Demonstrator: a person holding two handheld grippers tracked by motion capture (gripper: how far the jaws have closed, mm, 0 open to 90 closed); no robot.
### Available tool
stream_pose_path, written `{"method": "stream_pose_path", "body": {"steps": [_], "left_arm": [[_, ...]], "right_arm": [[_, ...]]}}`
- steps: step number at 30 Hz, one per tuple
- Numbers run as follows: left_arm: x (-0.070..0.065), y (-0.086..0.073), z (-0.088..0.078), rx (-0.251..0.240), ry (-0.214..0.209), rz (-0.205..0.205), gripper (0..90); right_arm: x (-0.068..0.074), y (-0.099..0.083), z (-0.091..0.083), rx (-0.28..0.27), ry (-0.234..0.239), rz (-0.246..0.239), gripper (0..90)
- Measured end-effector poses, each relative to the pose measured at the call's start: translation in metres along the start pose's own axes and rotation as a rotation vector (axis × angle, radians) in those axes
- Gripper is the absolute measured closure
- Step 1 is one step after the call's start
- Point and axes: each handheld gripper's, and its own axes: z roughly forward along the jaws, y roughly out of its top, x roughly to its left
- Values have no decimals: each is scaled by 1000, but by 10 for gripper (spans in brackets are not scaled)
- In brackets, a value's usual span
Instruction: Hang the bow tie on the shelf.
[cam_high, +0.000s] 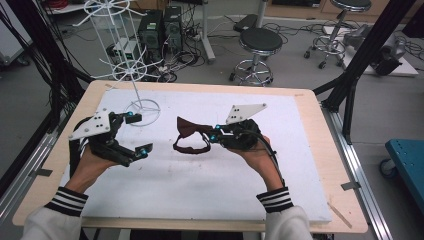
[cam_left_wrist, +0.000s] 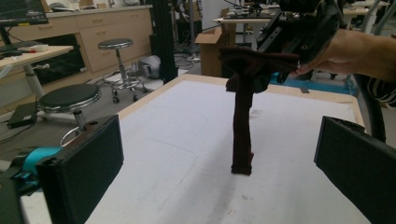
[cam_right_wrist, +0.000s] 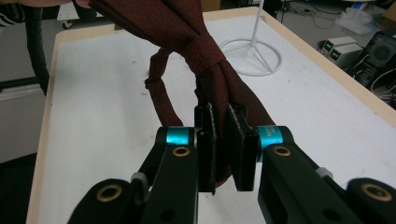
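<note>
A dark maroon bow tie (cam_high: 189, 129) with a looped strap hangs over the middle of the white mat. My right gripper (cam_high: 216, 134) is shut on one wing of the bow tie (cam_right_wrist: 210, 70), and its black pads (cam_right_wrist: 239, 140) squeeze the fabric. The strap (cam_left_wrist: 243, 130) drops down until its end touches the mat. My left gripper (cam_high: 139, 134) stands open to the left of the tie, its two jaws wide apart with nothing between them. From the left gripper view the tie (cam_left_wrist: 252, 63) hangs straight ahead, between and beyond the jaws.
A white wire display stand (cam_high: 131, 60) rises from a ring base (cam_high: 143, 107) at the back left of the white mat (cam_high: 200, 170). The mat lies on a wooden table (cam_high: 310, 100). Stools (cam_high: 260, 42) and cables sit on the floor behind.
</note>
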Motion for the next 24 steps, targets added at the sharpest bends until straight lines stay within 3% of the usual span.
{"method": "stream_pose_path", "body": {"steps": [8, 21, 24], "left_arm": [[-7, 14, 23, 31, -66, 6, 17], [-17, 19, 53, 70, -136, 4, 31], [-20, 19, 58, 77, -141, 14, 139]], "right_arm": [[6, 2, 6, 10, 16, -4, 830], [11, 4, 15, 21, 31, -20, 829], [12, 5, 16, 19, 37, -25, 829]]}}
